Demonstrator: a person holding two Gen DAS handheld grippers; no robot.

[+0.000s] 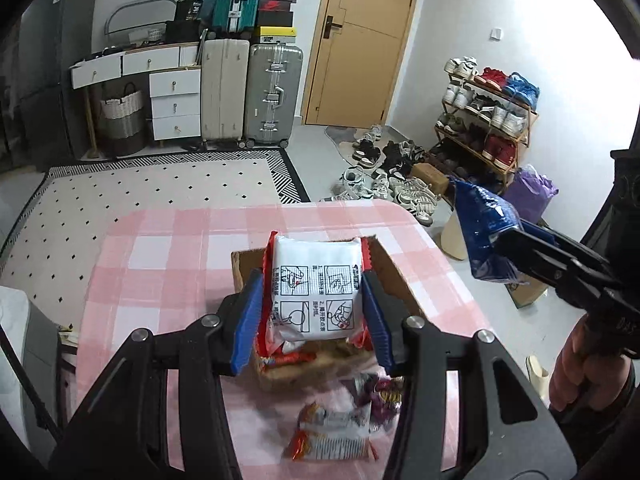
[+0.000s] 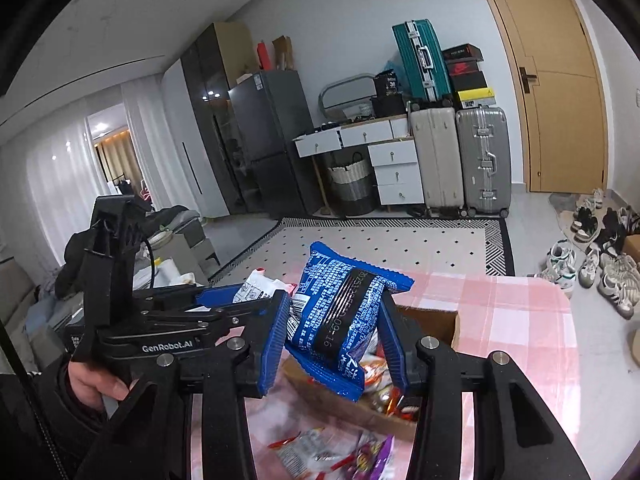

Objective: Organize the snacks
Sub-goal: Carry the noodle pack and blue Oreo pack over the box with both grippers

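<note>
My left gripper (image 1: 314, 294) is shut on a white snack packet with red edges (image 1: 314, 292), held up over the cardboard box (image 1: 390, 270) on the pink checked table (image 1: 168, 256). The box holds several red wrapped snacks (image 1: 288, 358). My right gripper (image 2: 334, 322) is shut on a blue snack packet (image 2: 340, 316), also lifted above the box (image 2: 432, 318). In the left wrist view that blue packet (image 1: 480, 224) hangs at the right, clamped by the right gripper. Loose packets, one white and red (image 1: 332, 436) and one purple (image 1: 380, 396), lie on the table near me.
Beyond the table lies a dotted rug (image 1: 152, 196). Suitcases (image 1: 272, 96), a white drawer unit (image 1: 176, 104) and a door (image 1: 360, 40) stand at the far wall. Shoes and a shoe rack (image 1: 484, 120) fill the floor at the right. A person's hand (image 2: 96, 380) grips the left tool.
</note>
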